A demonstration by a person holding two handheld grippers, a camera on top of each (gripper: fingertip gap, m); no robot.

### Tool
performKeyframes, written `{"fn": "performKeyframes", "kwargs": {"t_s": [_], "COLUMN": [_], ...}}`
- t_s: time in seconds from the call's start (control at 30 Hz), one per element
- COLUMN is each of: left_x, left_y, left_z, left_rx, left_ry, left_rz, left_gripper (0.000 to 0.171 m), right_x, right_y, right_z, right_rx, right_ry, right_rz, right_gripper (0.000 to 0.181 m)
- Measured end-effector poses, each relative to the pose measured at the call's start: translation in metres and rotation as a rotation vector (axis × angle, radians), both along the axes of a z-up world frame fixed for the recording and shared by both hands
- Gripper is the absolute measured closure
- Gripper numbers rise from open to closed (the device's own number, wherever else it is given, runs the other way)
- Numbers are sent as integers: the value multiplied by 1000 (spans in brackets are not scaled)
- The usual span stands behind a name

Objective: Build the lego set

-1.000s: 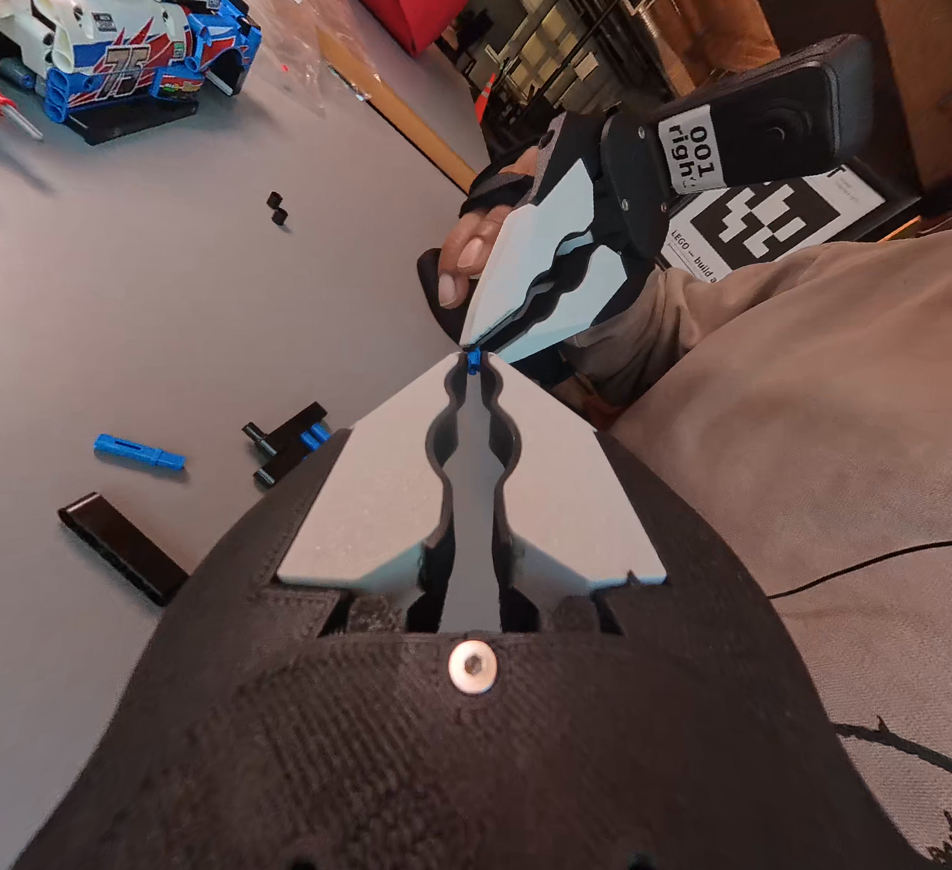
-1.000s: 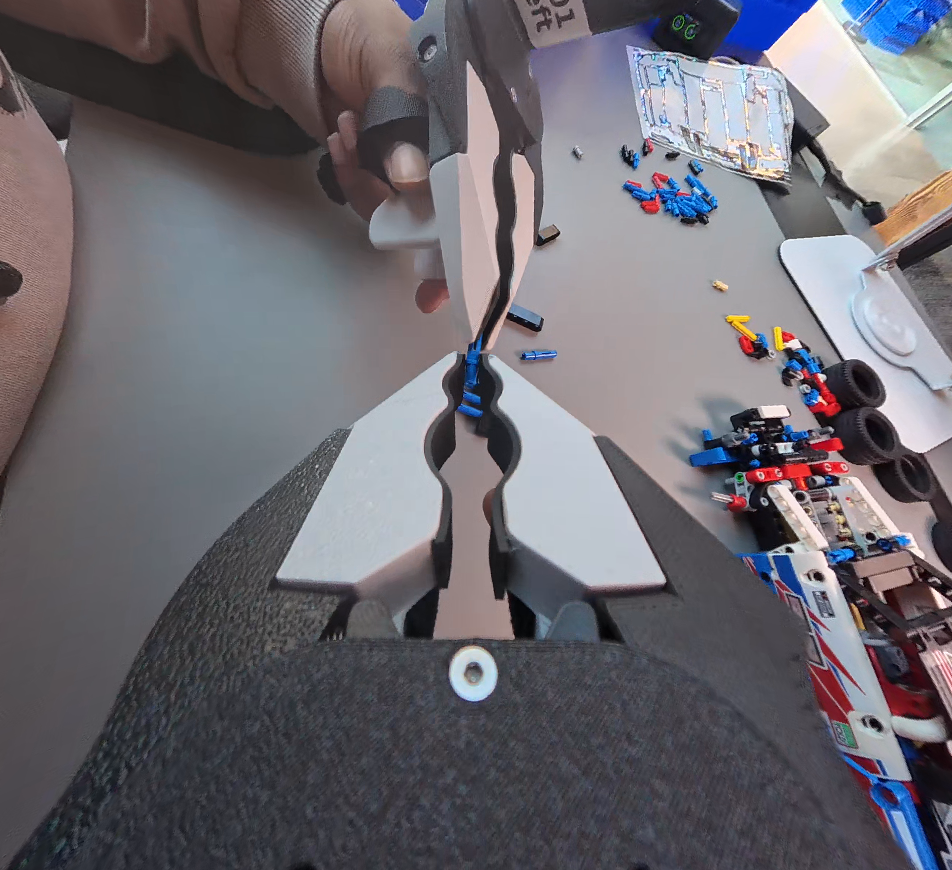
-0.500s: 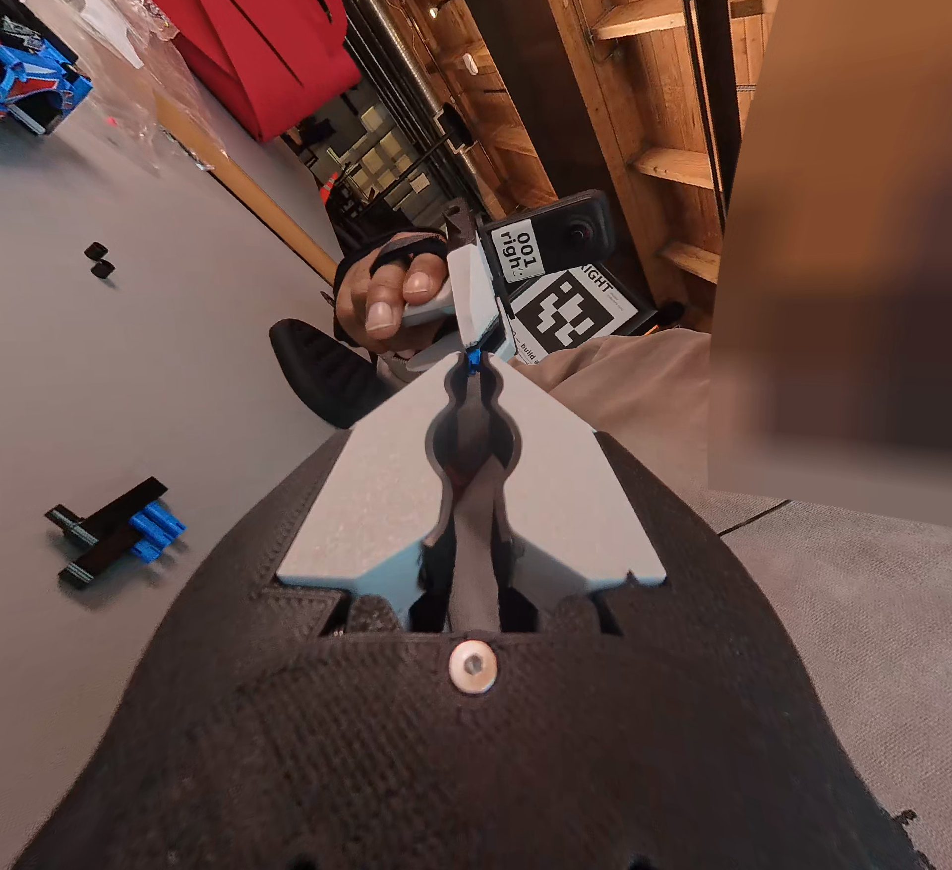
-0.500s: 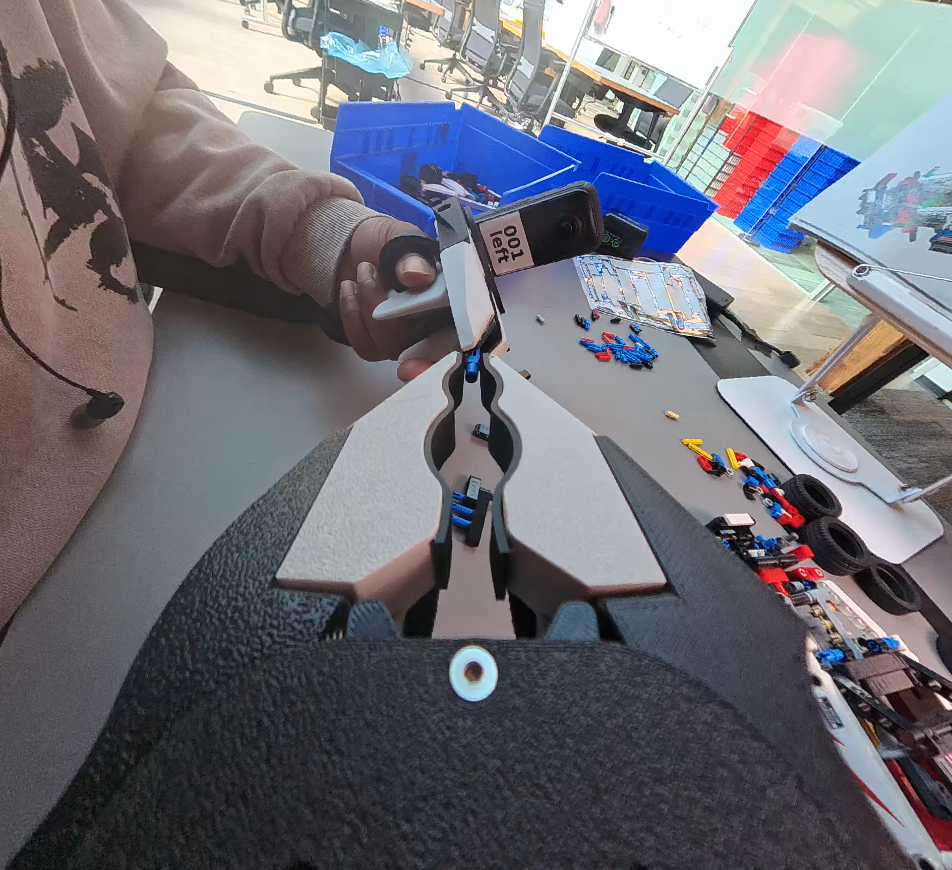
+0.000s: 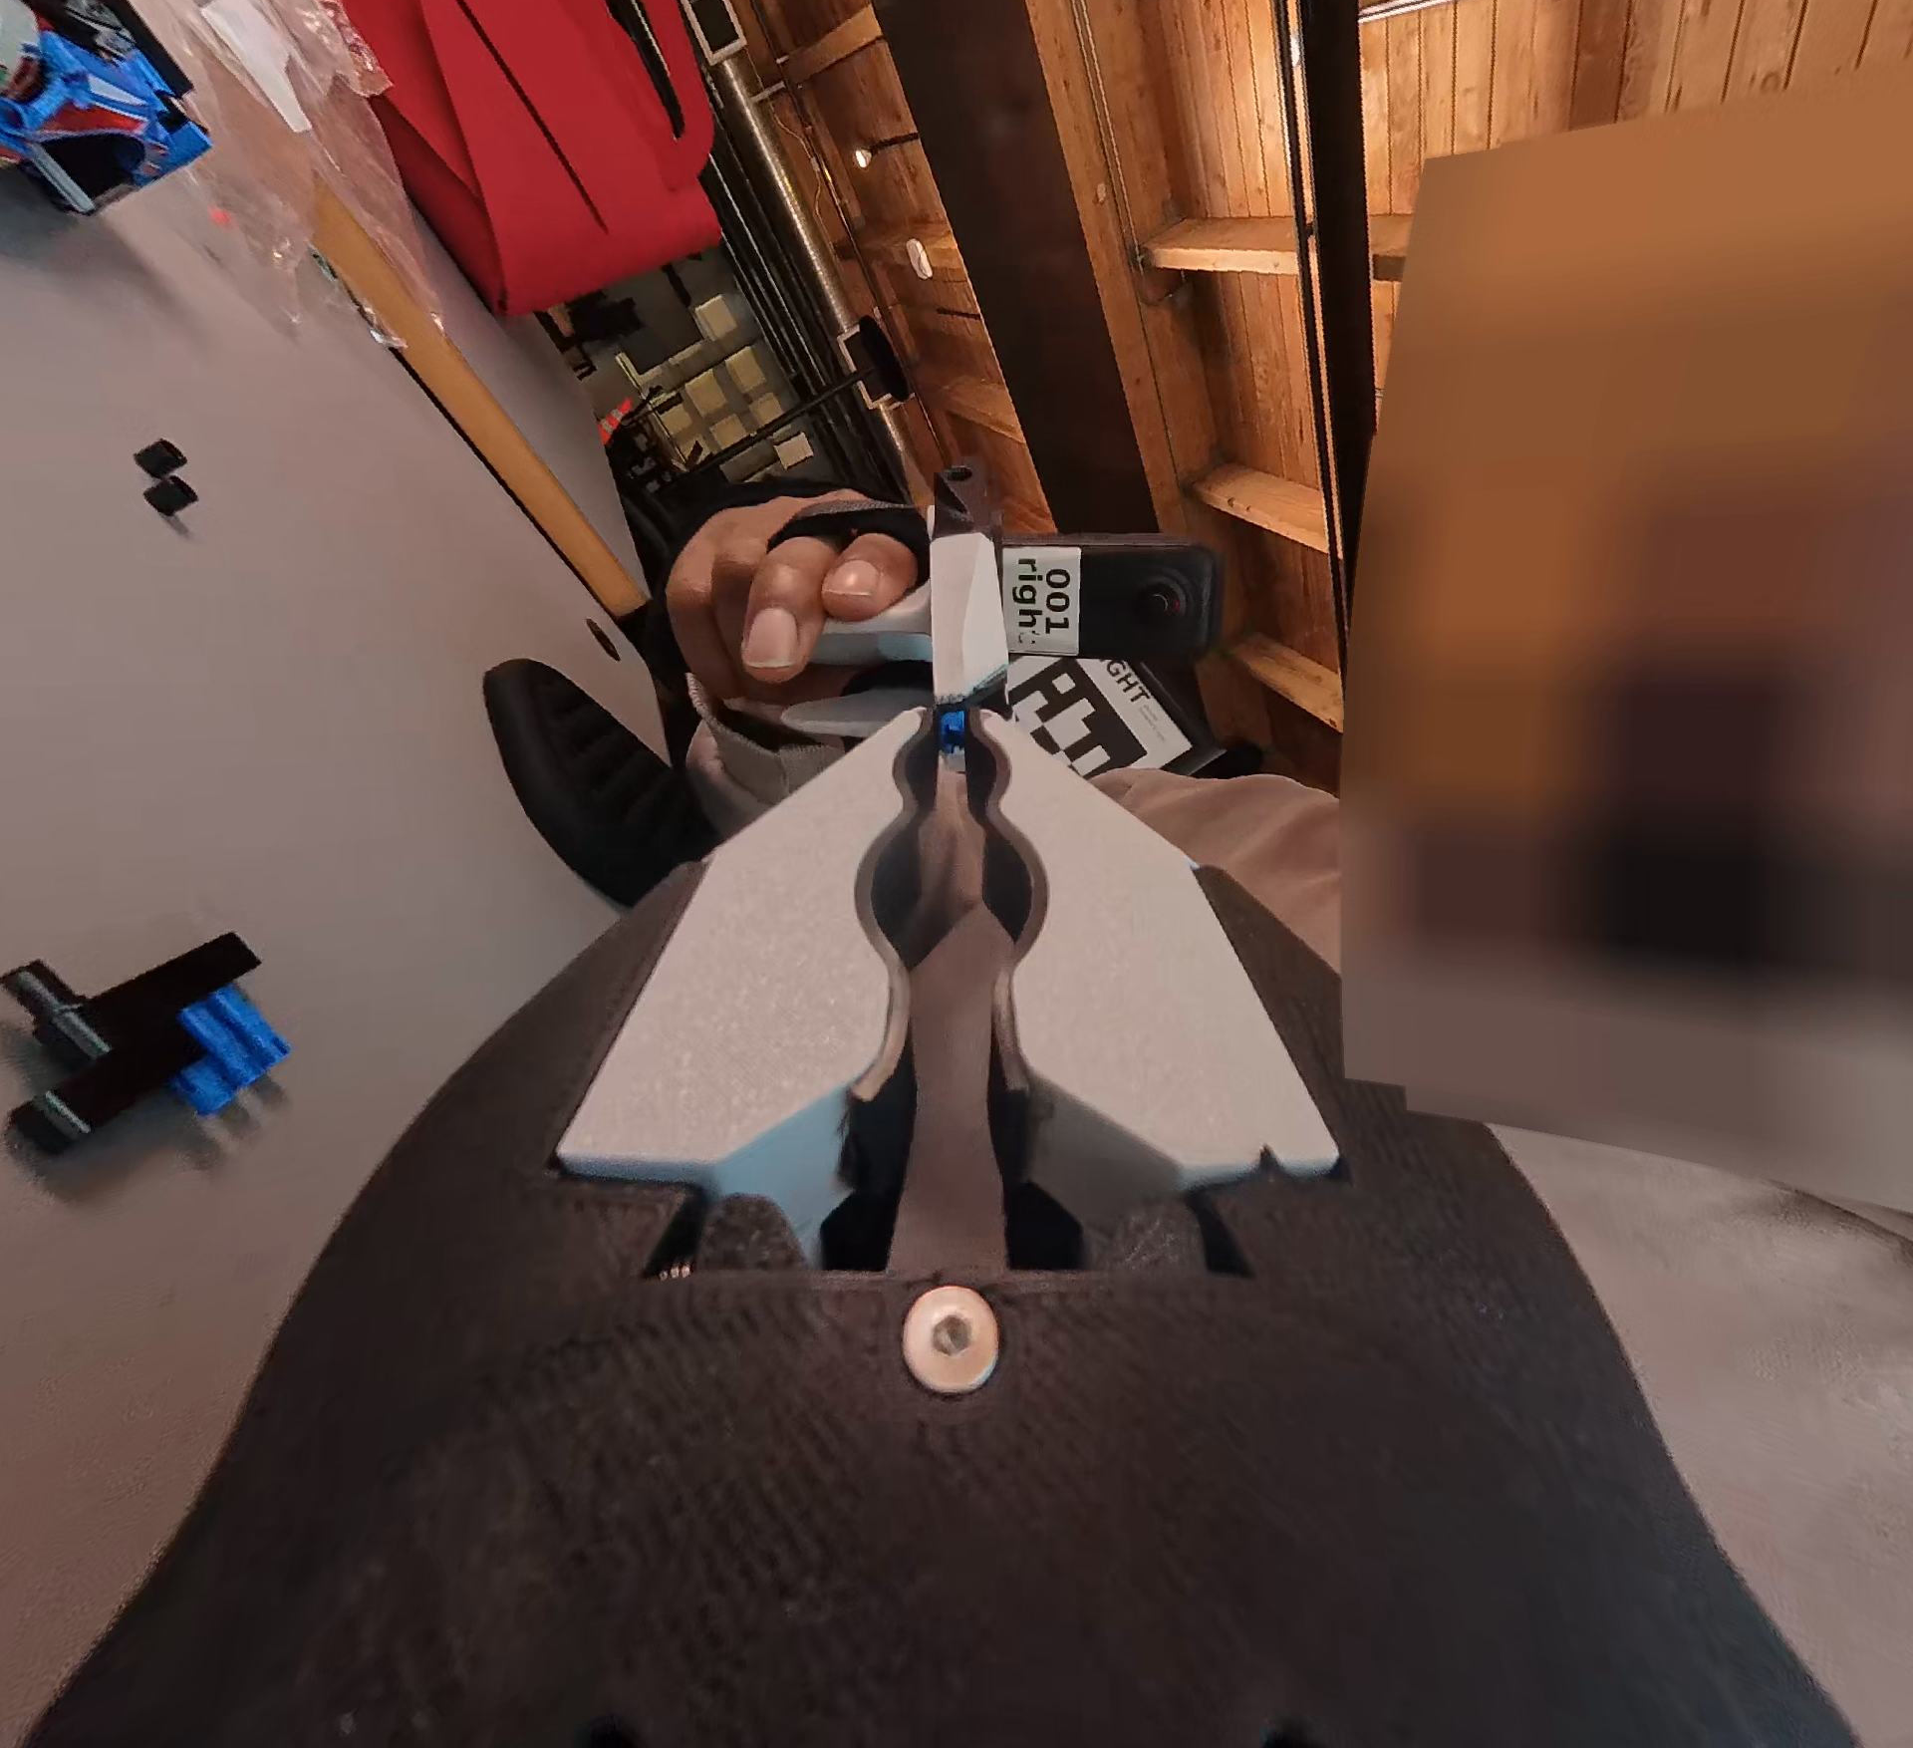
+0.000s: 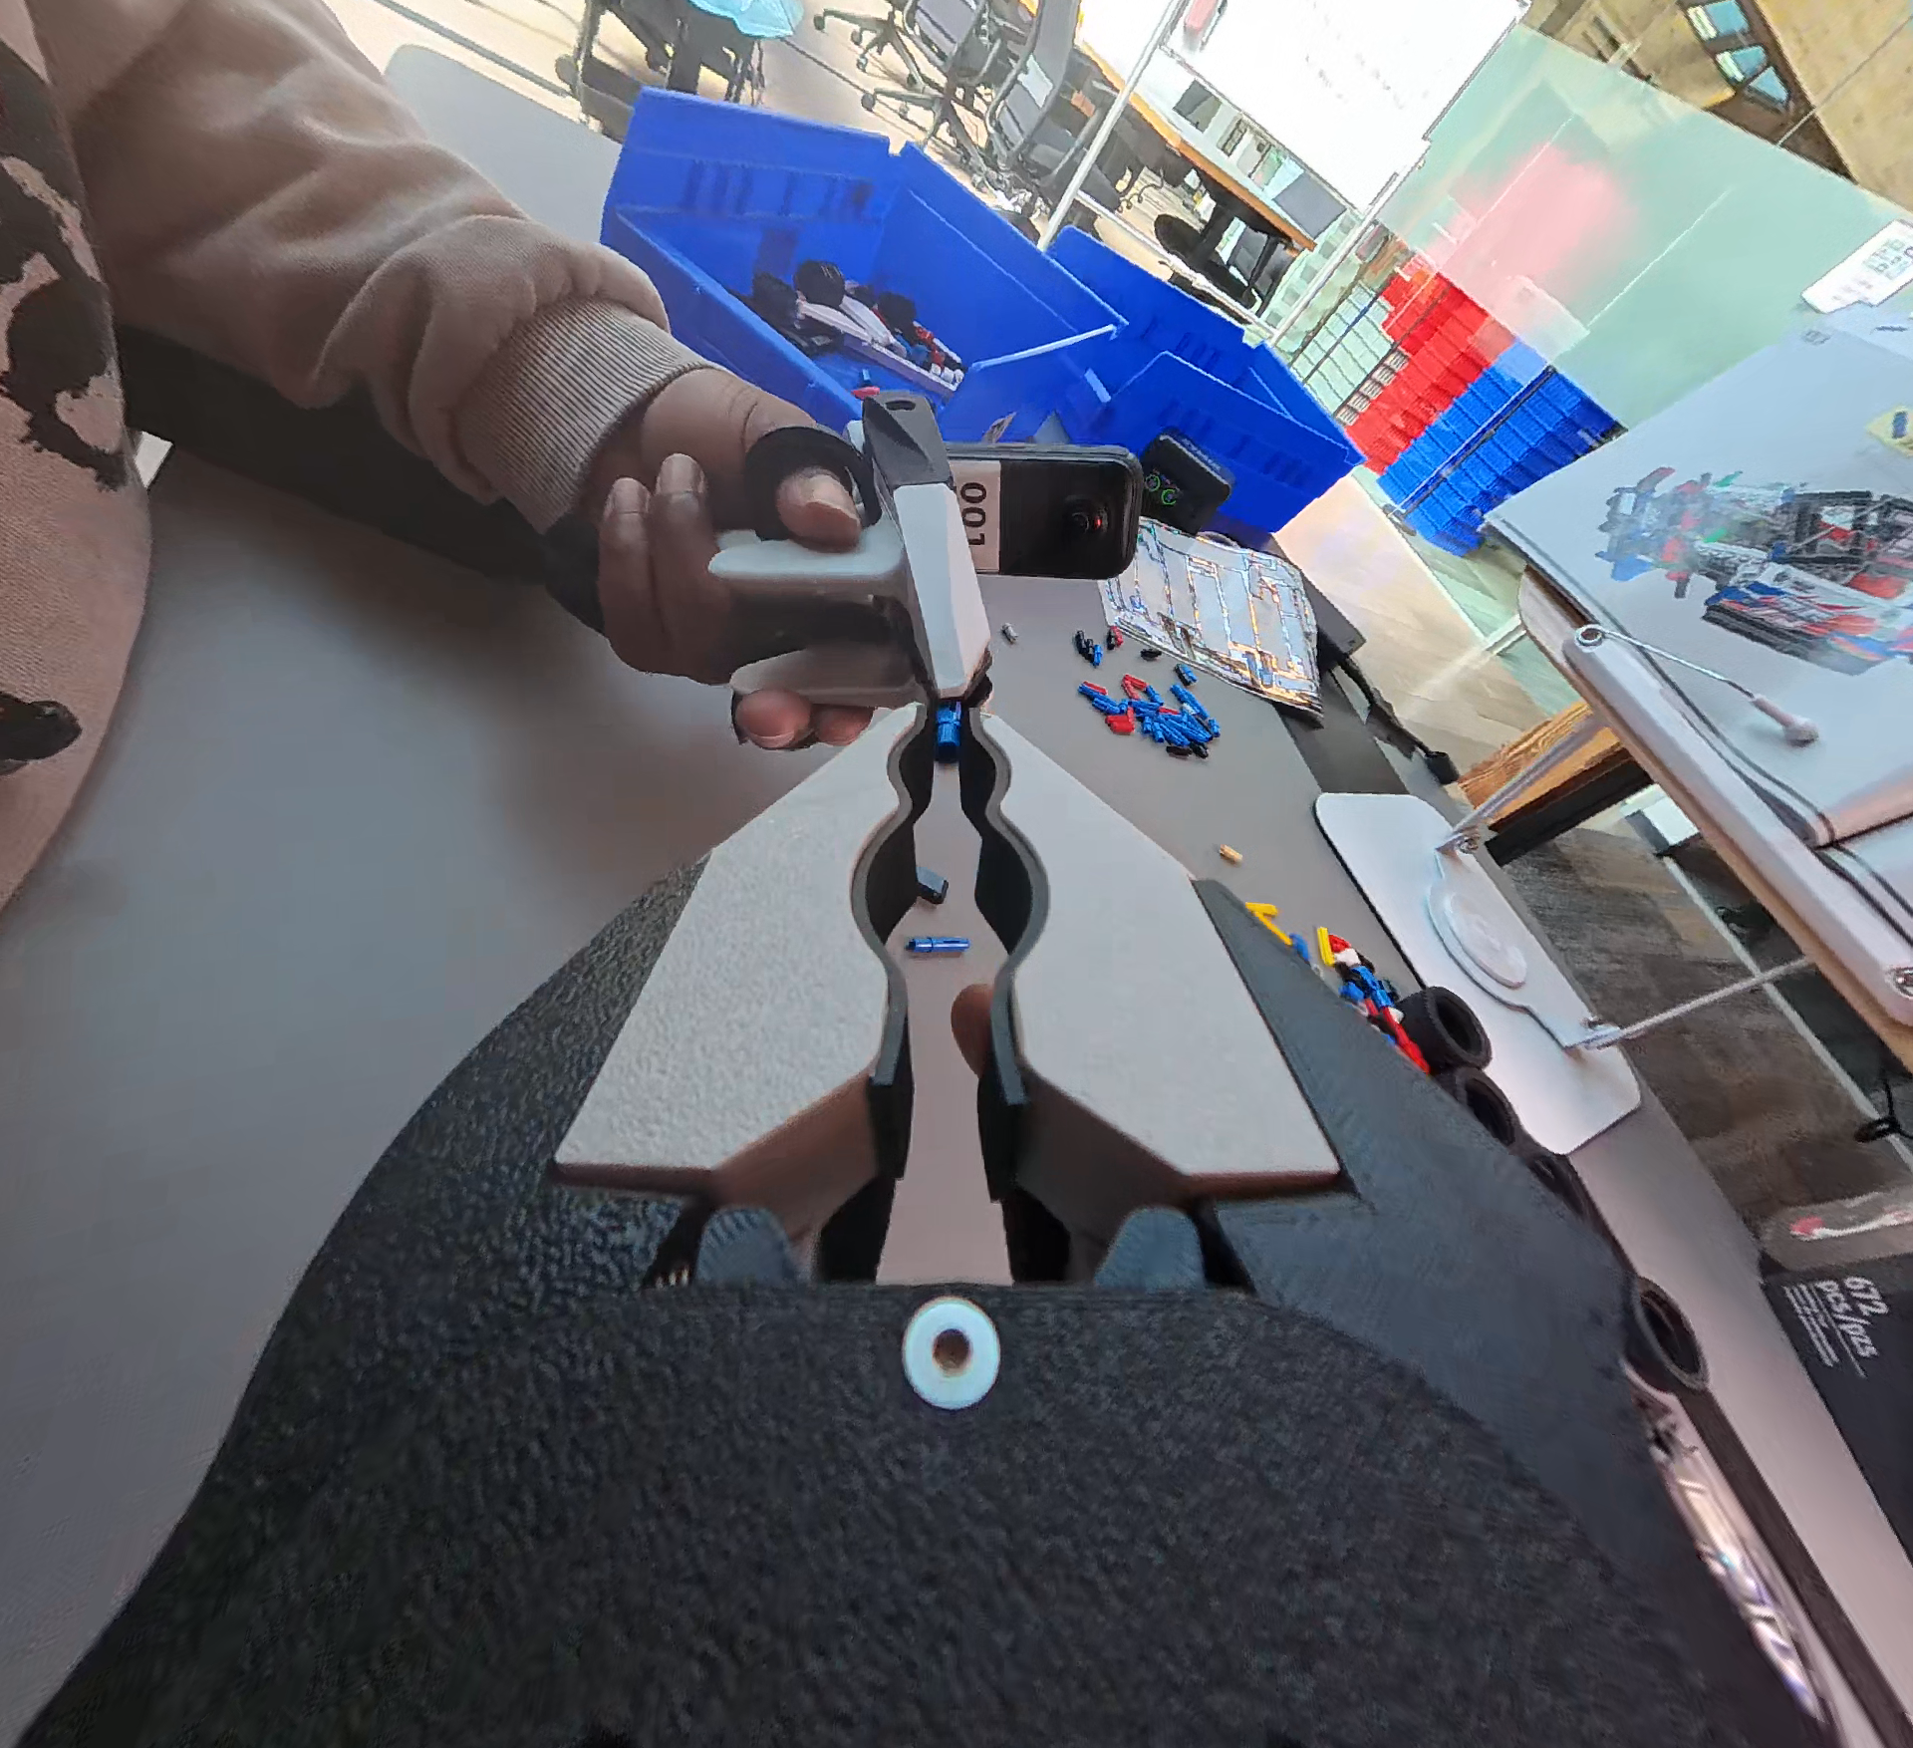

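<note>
Both grippers have been raised off the table and tilted upward since a second ago, so that shelving and office now fill the background where tabletop was seen before. The left gripper (image 5: 950, 733) and the right gripper (image 6: 947, 727) are still held tip to tip above the grey table (image 6: 311, 766), and a small blue pin (image 6: 946, 733) is pinched at the meeting point. In the right wrist view the pin is seen between the right gripper's fingertips, which are closed to a narrow slit on it; the left gripper's tips touch the pin's far end. In the left wrist view the same pin (image 5: 950, 731) sits at the left gripper's tips, which are also nearly closed (whether they truly clamp it or only press against it cannot be told).

On the table, a black beam with blue pins (image 5: 145, 1036) lies to the left, and two small black pieces (image 5: 166, 477) lie farther off. A loose blue pin (image 6: 937, 946) is visible between the right fingers, a scatter of blue and red pins (image 6: 1149, 715) lies beyond, and black tyres (image 6: 1444, 1025) are lined up at the right. Blue bins (image 6: 932, 280) stand at the table's far edge.
</note>
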State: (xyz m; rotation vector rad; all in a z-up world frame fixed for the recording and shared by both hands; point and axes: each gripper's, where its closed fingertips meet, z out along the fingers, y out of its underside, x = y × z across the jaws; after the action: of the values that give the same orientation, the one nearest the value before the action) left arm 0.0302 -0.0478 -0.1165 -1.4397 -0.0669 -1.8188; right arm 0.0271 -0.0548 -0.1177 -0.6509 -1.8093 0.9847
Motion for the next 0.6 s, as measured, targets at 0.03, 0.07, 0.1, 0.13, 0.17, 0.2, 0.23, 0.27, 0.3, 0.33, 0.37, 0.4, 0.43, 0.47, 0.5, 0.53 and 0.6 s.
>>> {"fn": "performKeyframes", "kwargs": {"t_s": [0.03,0.07,0.1,0.13,0.17,0.2,0.23,0.27,0.3,0.33,0.37,0.4,0.43,0.47,0.5,0.53,0.6], "left_x": [-2,-5,-10,-17,-25,-34,-43,-49,-52,-51,-48,-44,-42,-41,-40,-41,-44], "left_y": [3,6,10,14,18,21,21,20,18,17,15,13,12,12,11,12,15], "left_z": [-3,-7,-13,-23,-37,-55,-74,-91,-104,-112,-118,-125,-130,-132,-134,-136,-140], "left_rx": [-2,-4,1,1,-8,-21,-50,-81,-98,-98,-95,-92,-79,-52,-29,-9,32], "left_ry": [24,61,121,224,365,530,699,843,952,1024,1082,1139,1199,1250,1300,1356,1464], "left_rz": [20,45,82,134,182,218,241,239,227,216,192,163,148,145,135,140,154], "left_gripper": [169,169,168,162,159,156,154,152,151,151,151,151,153,155,155,155,156], "right_x": [-2,-5,-8,-11,-14,-17,-19,-19,-19,-19,-17,-15,-14,-13,-12,-11,-10], "right_y": [2,5,9,14,21,30,39,44,51,57,58,58,57,56,58,58,48], "right_z": [-2,-6,-10,-15,-22,-33,-46,-61,-76,-89,-100,-109,-113,-119,-124,-128,-128], "right_rx": [-38,-100,-173,-246,-301,-336,-361,-377,-361,-311,-274,-263,-258,-246,-207,-157,-120], "right_ry": [-17,-42,-63,-89,-122,-170,-232,-314,-375,-417,-454,-498,-517,-547,-567,-576,-591], "right_rz": [2,7,14,14,10,-7,-28,-35,-60,-93,-106,-111,-119,-123,-137,-144,-116], "right_gripper": [178,179,179,179,179,179,179,179,178,179,179,179,179,179,179,179,179]}}
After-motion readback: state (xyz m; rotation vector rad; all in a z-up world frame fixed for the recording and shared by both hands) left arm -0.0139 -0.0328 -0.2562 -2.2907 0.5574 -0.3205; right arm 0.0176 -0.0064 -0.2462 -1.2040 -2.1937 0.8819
